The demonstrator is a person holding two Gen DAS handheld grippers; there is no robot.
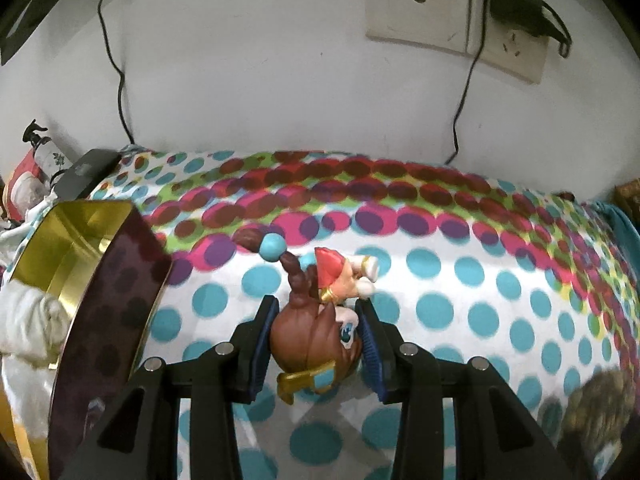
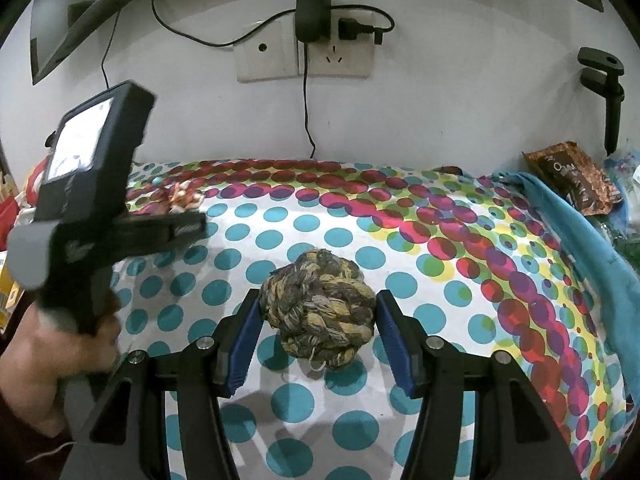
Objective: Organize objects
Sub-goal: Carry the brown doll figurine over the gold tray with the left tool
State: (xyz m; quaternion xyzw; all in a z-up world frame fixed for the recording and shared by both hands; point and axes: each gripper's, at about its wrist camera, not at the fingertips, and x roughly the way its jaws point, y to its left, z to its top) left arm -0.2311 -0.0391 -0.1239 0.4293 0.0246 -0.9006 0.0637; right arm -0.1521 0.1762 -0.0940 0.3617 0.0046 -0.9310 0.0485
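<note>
Left gripper (image 1: 318, 344) fingers pinching the brown figurine (image 1: 316, 328), long axis toward 12 o'clock, tin (image 1: 108, 280) lying at 9 o'clock as likely drop spot; right gripper (image 2: 318, 336) fingers spread around, seemingly not yet squeezing, the rope ball (image 2: 318, 312) on the bed (image 2: 440, 240).

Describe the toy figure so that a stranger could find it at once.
Look at the dotted cloth below the white wall. To the right of the gold-lined tin, the left gripper holds the toy figure. Unlike the rope ball, it has glossy brown hair, a red dress and a blue bead.
</note>
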